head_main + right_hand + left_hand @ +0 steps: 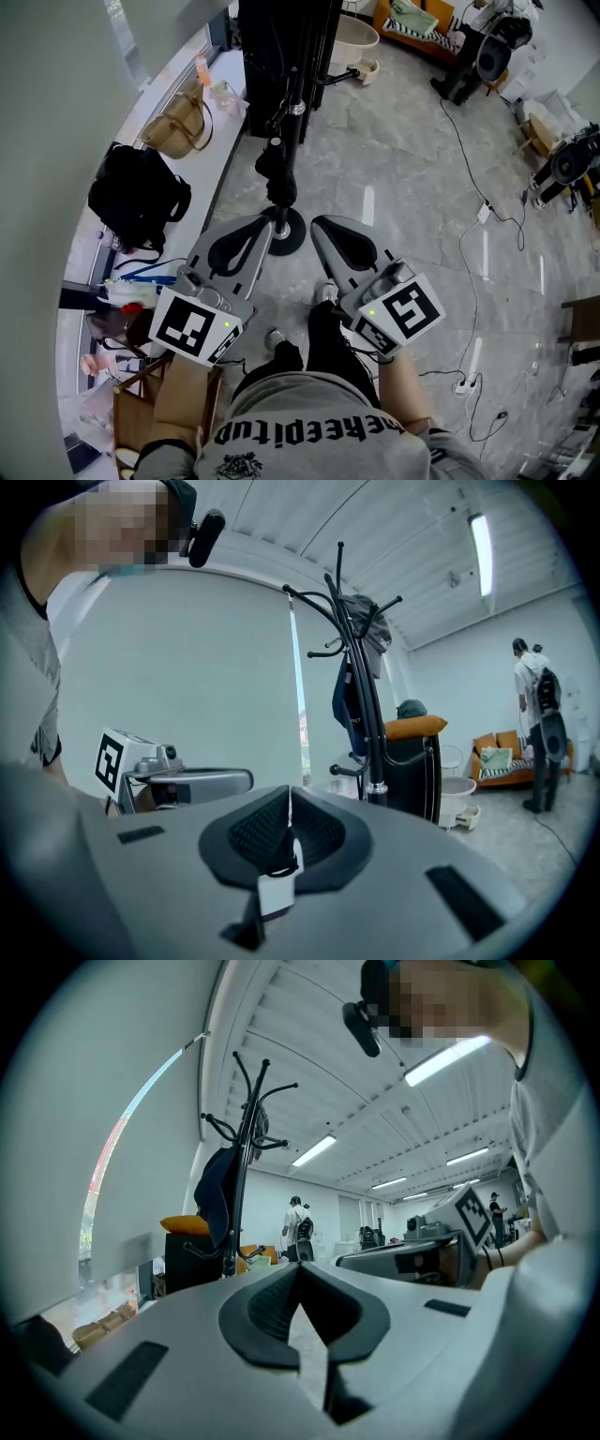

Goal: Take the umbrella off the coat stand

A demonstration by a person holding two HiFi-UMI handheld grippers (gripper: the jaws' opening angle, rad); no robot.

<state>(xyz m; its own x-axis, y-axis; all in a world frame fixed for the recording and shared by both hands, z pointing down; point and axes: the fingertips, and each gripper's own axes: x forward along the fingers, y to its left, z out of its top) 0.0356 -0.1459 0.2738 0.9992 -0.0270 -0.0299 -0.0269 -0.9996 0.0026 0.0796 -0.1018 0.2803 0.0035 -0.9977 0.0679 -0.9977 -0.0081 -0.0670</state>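
Note:
The black coat stand [292,103] rises just ahead of me, its round base [286,234] on the grey floor. A dark blue folded umbrella [216,1194] hangs from one of its hooks, seen in the right gripper view as the umbrella [349,700] beside the pole. In the head view a dark bundle [277,178] shows low along the pole. My left gripper [272,225] and right gripper [316,225] point level at the stand, side by side and short of it. Both are shut with nothing between the jaws, as the left gripper [298,1267] and right gripper [289,794] show in their own views.
A black backpack [139,197] and a tan handbag [178,122] lie on the window ledge at left. A black cabinet [412,771] stands behind the stand. Cables [478,234] run over the floor at right. An orange sofa [502,757] and a person [534,705] are farther off.

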